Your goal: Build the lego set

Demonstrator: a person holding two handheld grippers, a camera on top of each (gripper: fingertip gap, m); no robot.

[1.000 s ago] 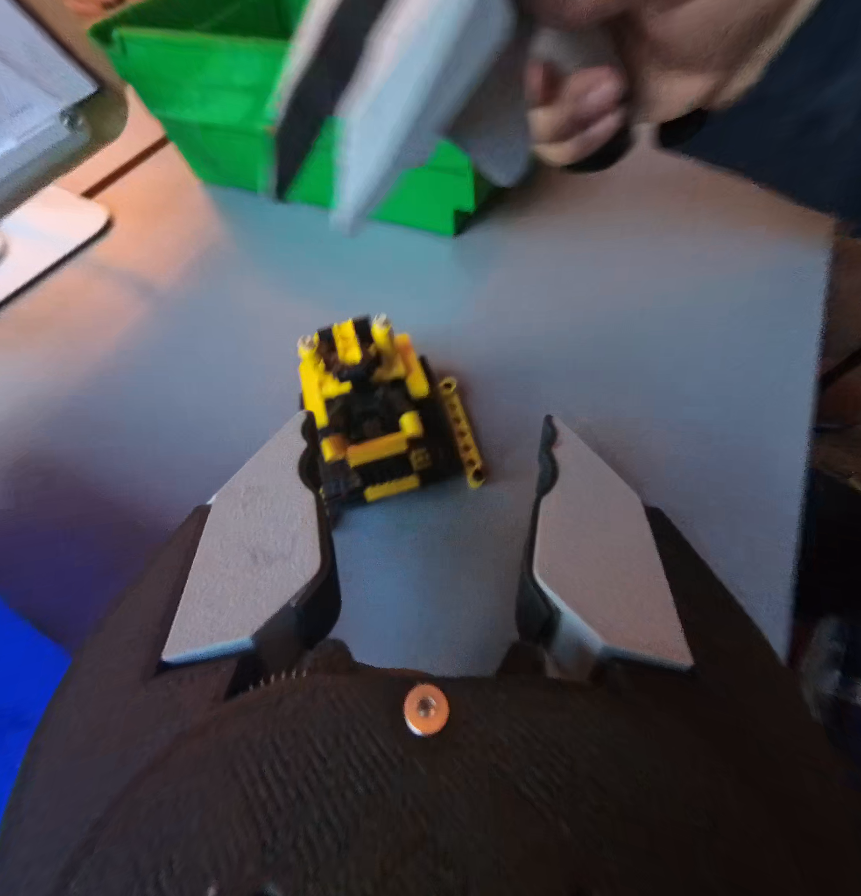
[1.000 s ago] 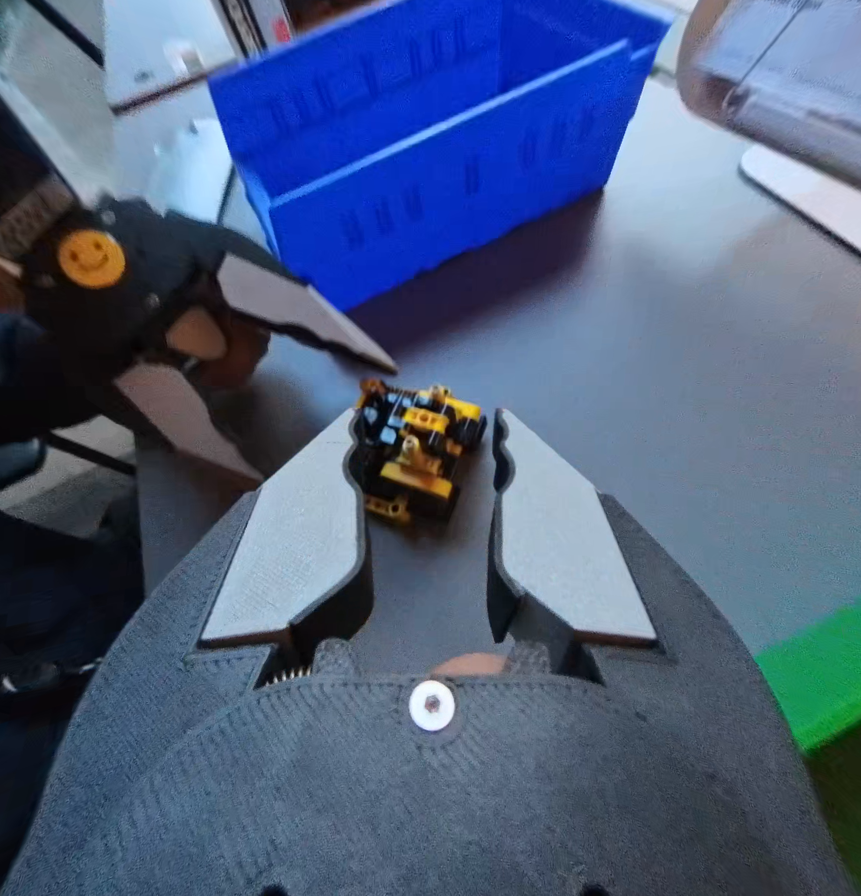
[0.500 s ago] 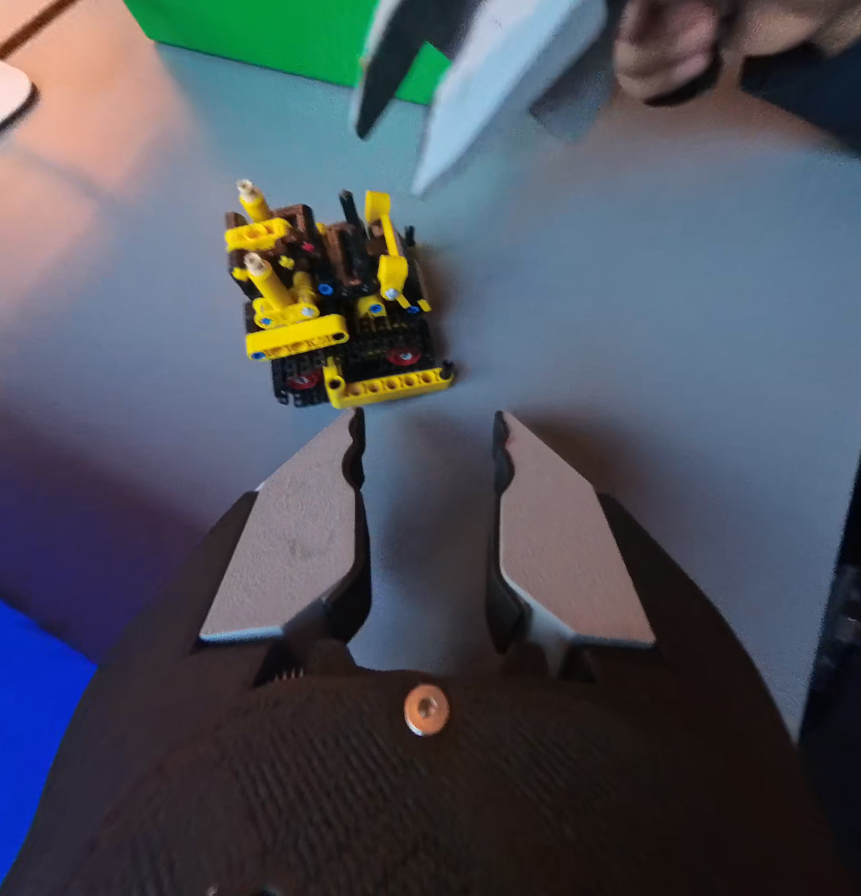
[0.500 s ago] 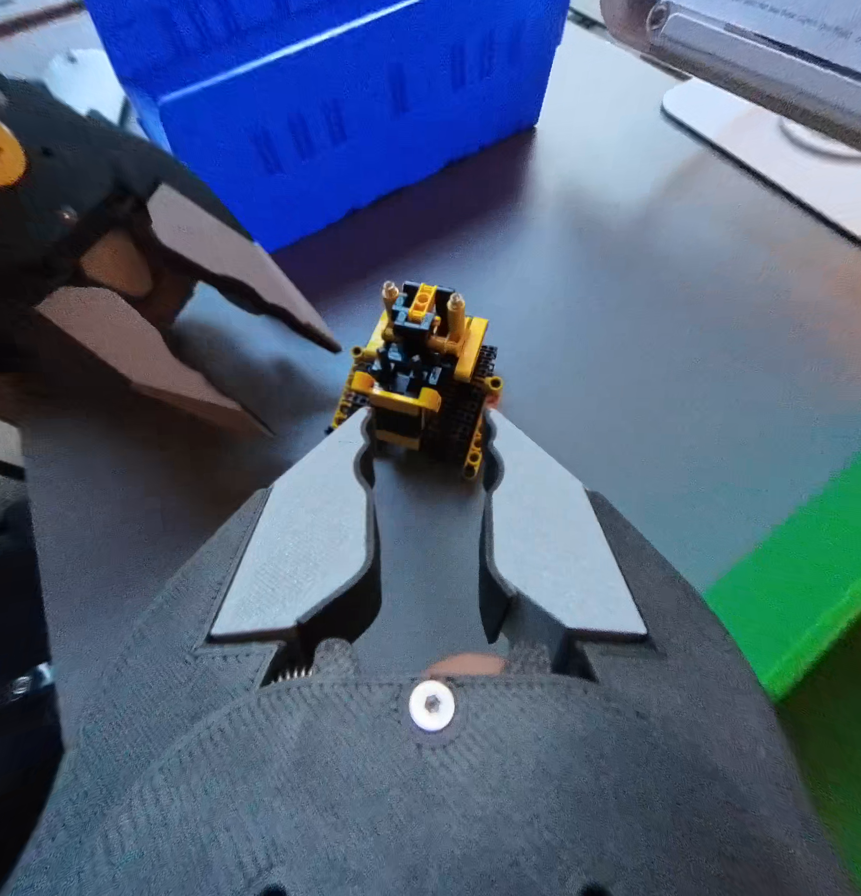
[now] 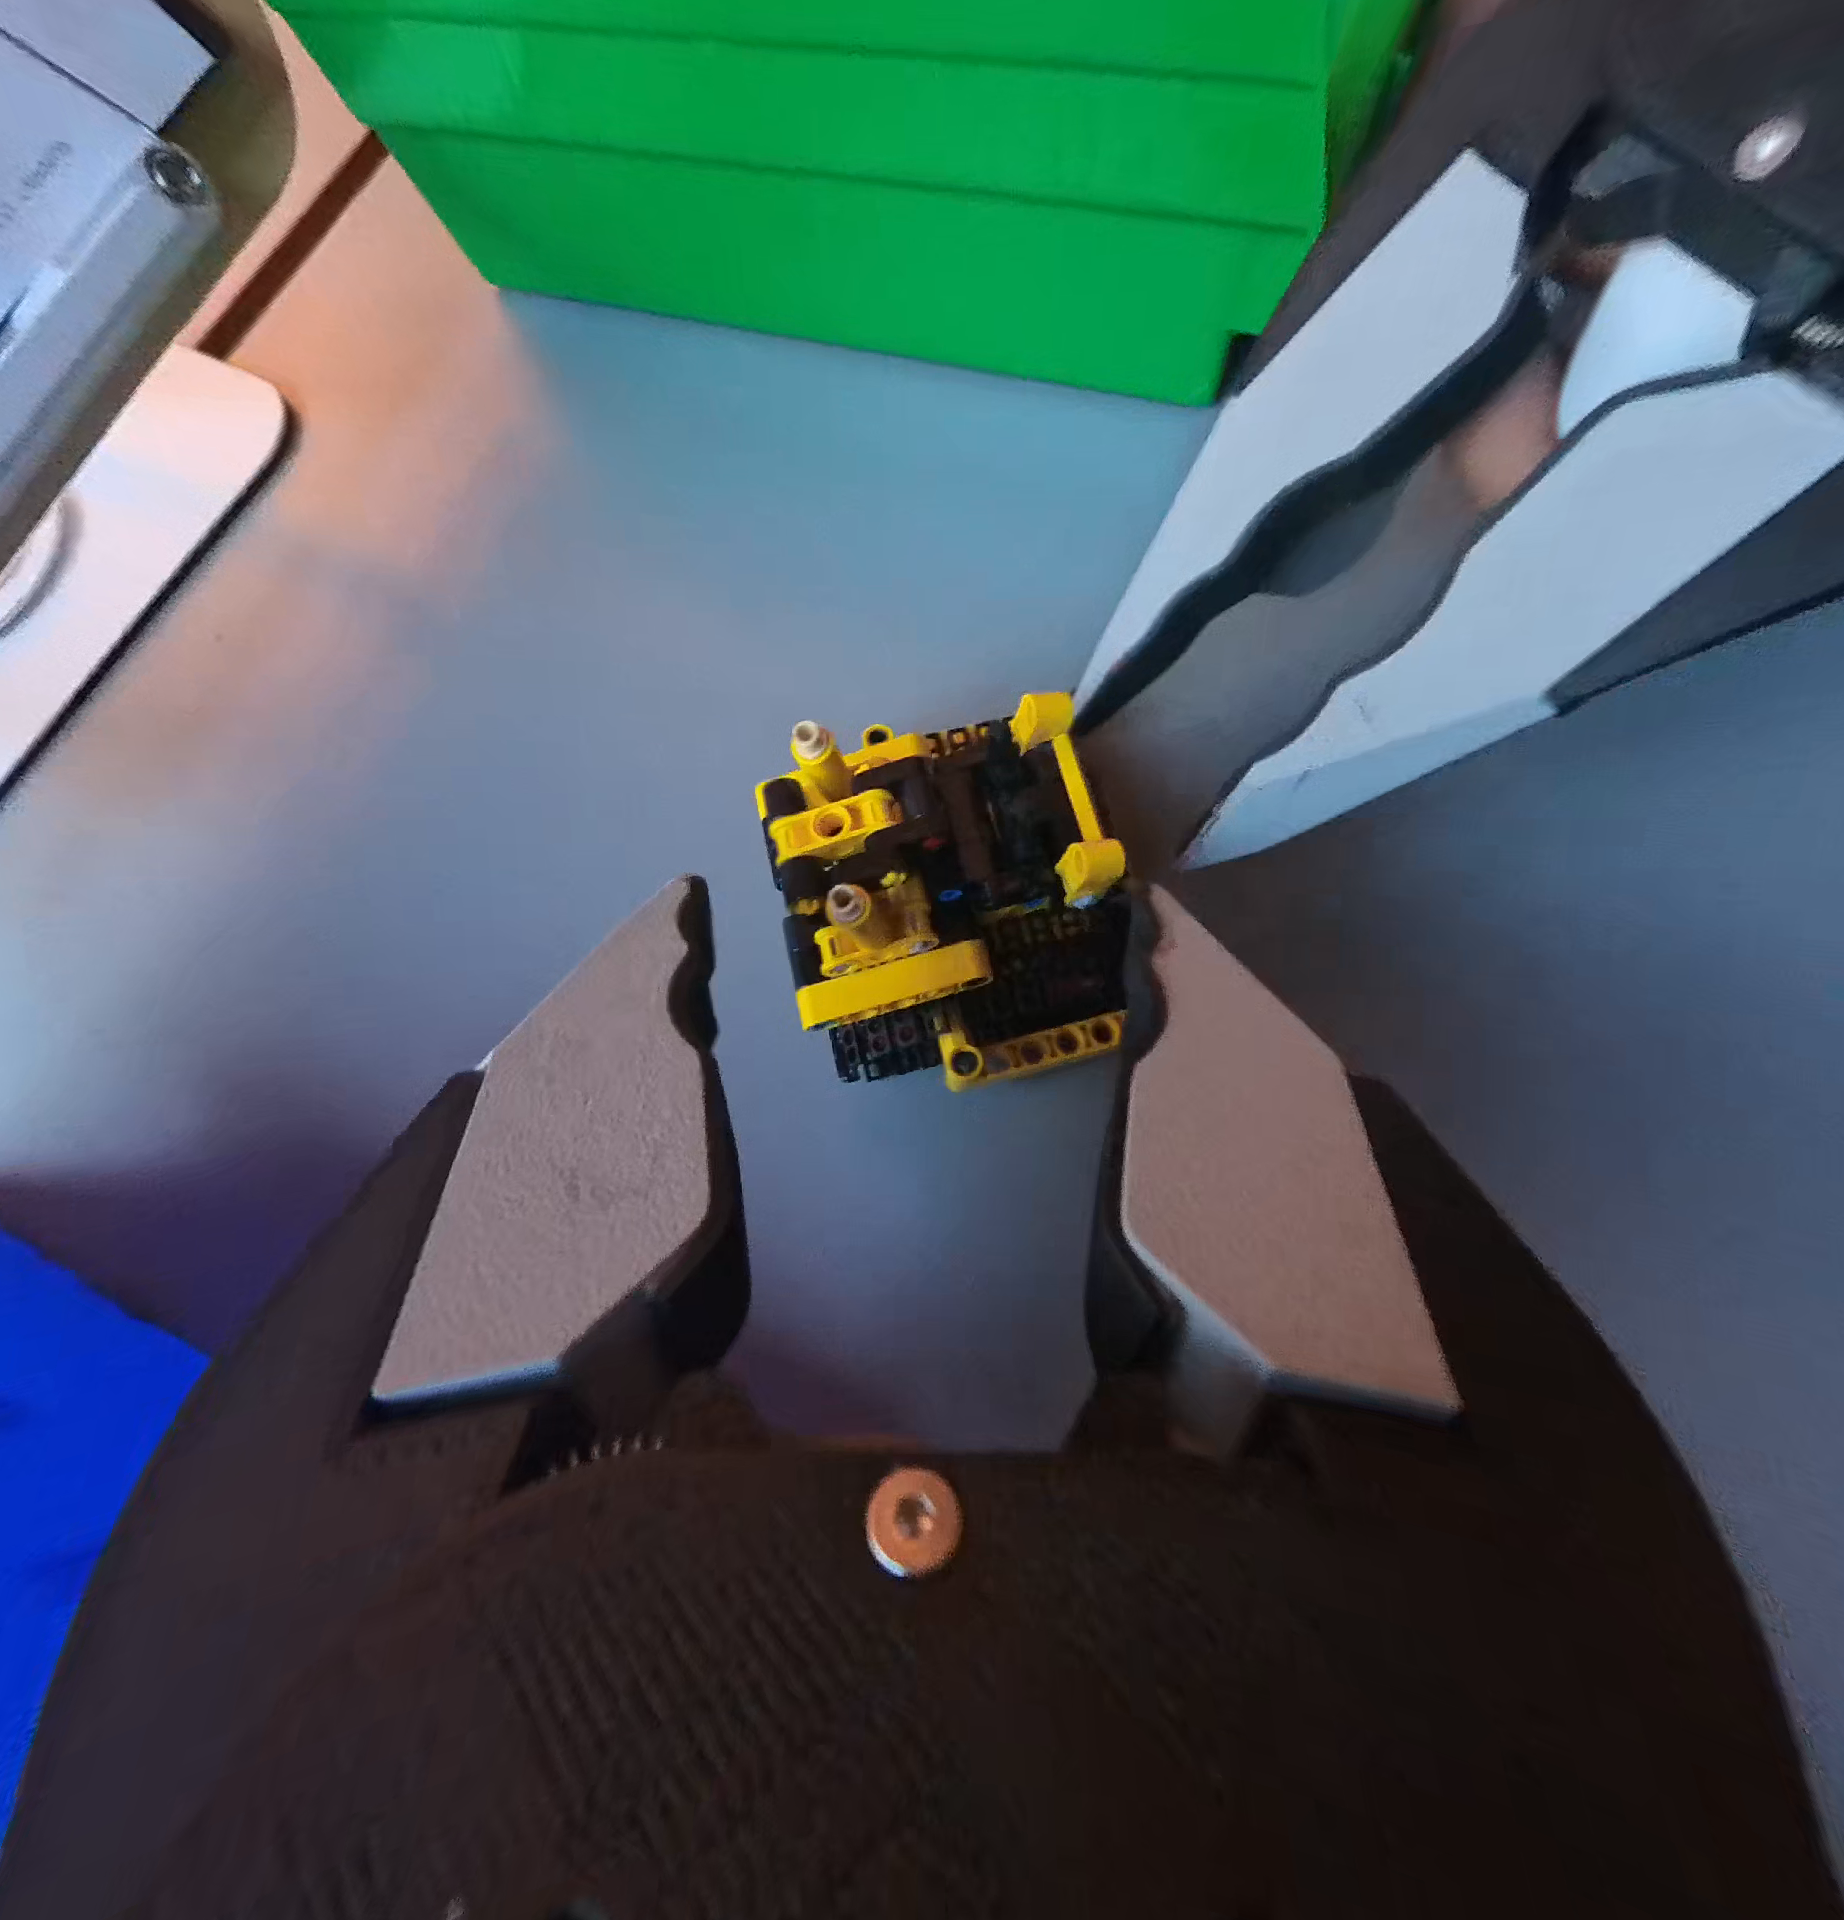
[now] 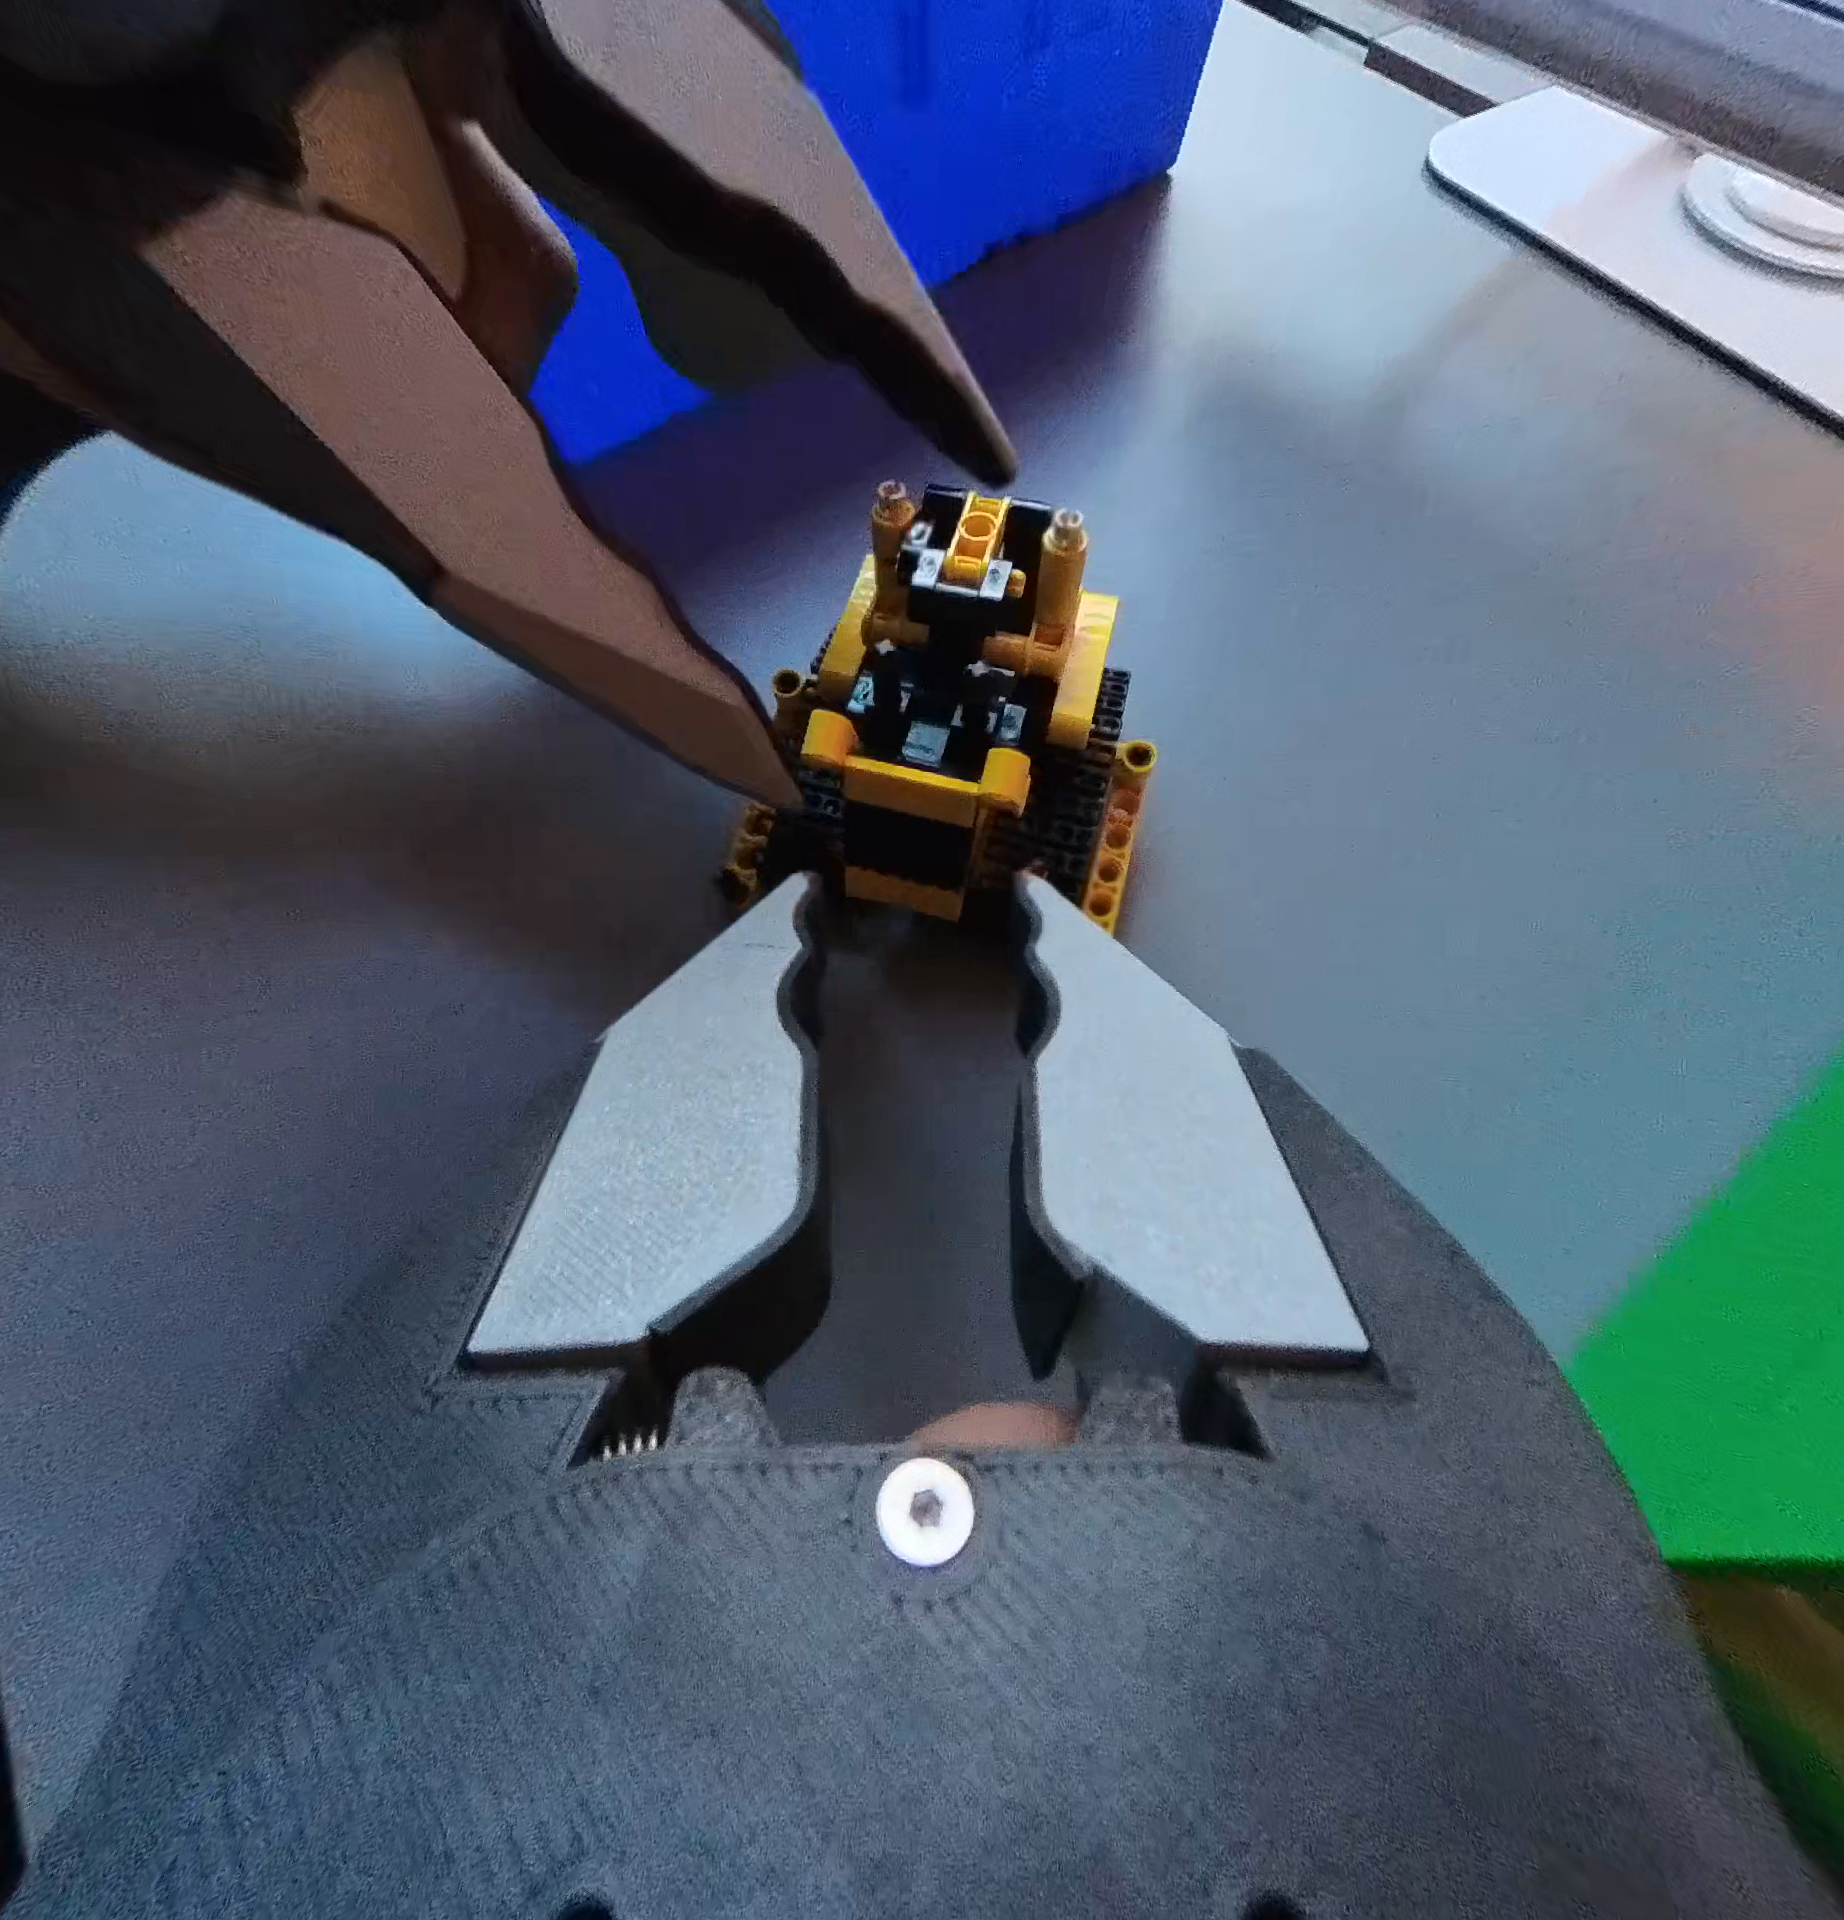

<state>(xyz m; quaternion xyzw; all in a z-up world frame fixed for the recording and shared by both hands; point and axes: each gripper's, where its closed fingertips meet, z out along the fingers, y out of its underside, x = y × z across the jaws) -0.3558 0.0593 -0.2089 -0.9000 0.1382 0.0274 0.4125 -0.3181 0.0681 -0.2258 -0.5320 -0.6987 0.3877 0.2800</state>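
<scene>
A yellow and black lego vehicle (image 5: pixel 939 883) stands on the grey table (image 5: pixel 585 623). My left gripper (image 5: pixel 918 902) is open with the vehicle between its fingertips. One finger touches the track side and the other stands apart. My right gripper (image 6: pixel 913 894) is open and empty, with its tips right at the vehicle's (image 6: pixel 959 727) near end. In the left wrist view the right gripper (image 5: pixel 1134 790) comes in from the upper right, against the vehicle's yellow end bar. In the right wrist view the left gripper (image 6: pixel 892 639) reaches in from the upper left.
A green bin (image 5: pixel 845 156) stands behind the vehicle and shows again in the right wrist view (image 6: pixel 1749 1351). A blue bin (image 6: pixel 1001 104) stands on the opposite side, its corner visible in the left wrist view (image 5: pixel 24 1455). A silver monitor stand (image 5: pixel 97 520) sits by the table edge.
My left gripper has opened wider and moved forward around the vehicle. My right gripper has come in close to the vehicle's end. The vehicle turned about a second ago.
</scene>
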